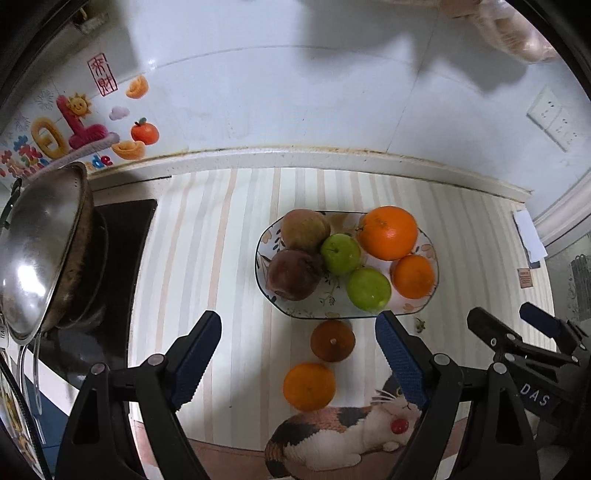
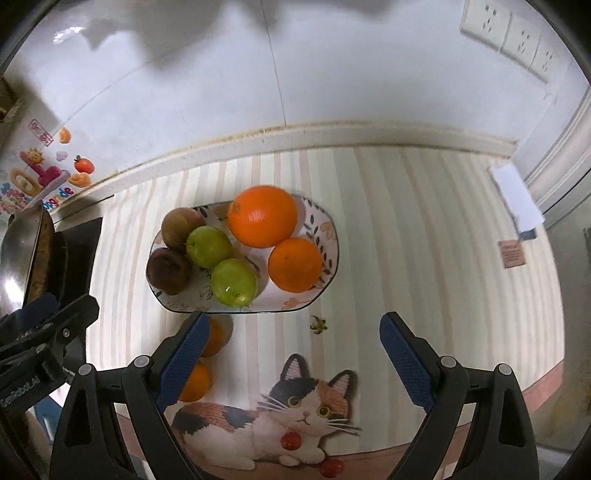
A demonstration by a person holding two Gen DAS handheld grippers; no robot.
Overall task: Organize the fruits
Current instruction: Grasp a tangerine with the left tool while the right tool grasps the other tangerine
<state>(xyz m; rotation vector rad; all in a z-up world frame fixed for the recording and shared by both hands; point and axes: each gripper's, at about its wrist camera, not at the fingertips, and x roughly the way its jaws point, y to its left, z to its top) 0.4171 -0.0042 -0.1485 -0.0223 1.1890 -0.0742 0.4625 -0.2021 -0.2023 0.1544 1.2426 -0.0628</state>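
A flowered oval plate [image 1: 291, 312] [image 2: 332, 236] holds two oranges [image 1: 388, 232] [image 2: 262, 216], two green apples [image 1: 368, 288] [image 2: 233, 282] and two dark reddish fruits [image 1: 293, 274] [image 2: 168, 271]. Two small oranges lie on the mat in front of the plate: a darker one [image 1: 332, 340] [image 2: 218, 338] and a bright one [image 1: 309, 386] [image 2: 195, 382]. My left gripper [image 1: 298, 360] is open, with both loose oranges between its fingers. My right gripper [image 2: 291, 354] is open and empty, right of them; it also shows in the left wrist view [image 1: 524, 325].
A striped mat with a cat picture [image 2: 295, 410] covers the counter. A steel wok and lid [image 1: 40, 251] sit on a black stove at the left. The tiled wall with sockets [image 2: 509, 33] stands behind. A white card [image 2: 517, 197] lies at the right.
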